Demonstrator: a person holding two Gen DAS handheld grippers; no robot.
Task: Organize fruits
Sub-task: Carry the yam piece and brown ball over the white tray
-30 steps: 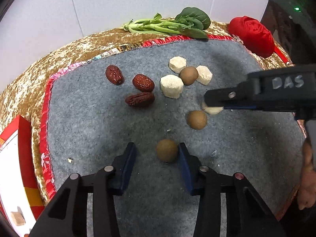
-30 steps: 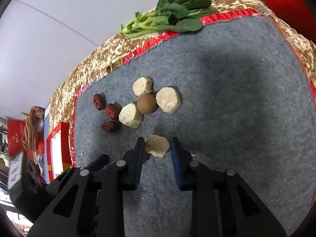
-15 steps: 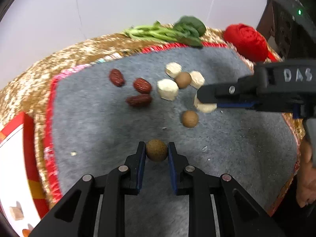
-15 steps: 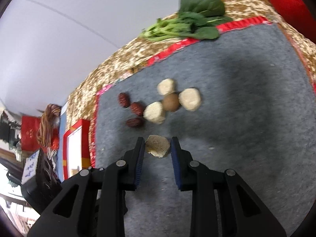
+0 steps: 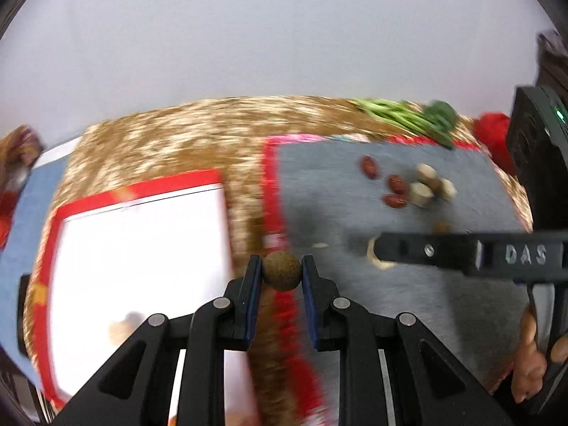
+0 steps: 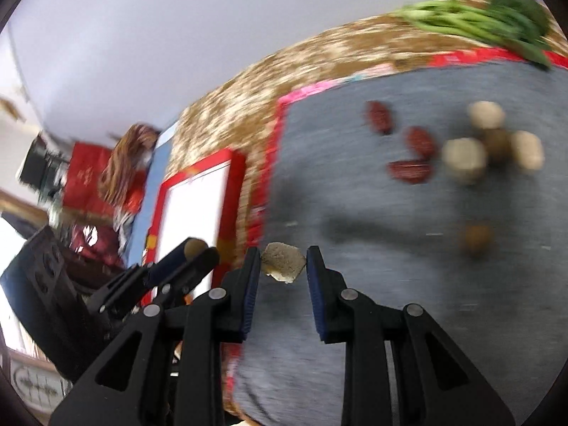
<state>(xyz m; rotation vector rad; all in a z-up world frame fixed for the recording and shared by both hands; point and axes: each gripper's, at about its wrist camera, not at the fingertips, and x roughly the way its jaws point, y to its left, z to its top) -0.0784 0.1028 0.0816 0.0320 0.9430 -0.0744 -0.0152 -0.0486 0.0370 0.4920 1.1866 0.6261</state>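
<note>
Each fisheye view looks forward along its own tool's two fingers, from above the tabletop and angled down at it. The left wrist view has the left tool (image 5: 281,276) at bottom centre and the right tool (image 5: 381,250) crossing in from the right edge. The right wrist view shows the right tool (image 6: 283,262) at bottom centre and the left tool (image 6: 195,248) at lower left. Both share the grey mat (image 5: 419,294), the red-rimmed white tray (image 5: 142,248) and the greens (image 6: 490,21) at upper right.

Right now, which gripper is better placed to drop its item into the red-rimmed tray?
Left. The left gripper holds the brown ball beside the red-rimmed tray; the right gripper is over the grey mat.
</note>
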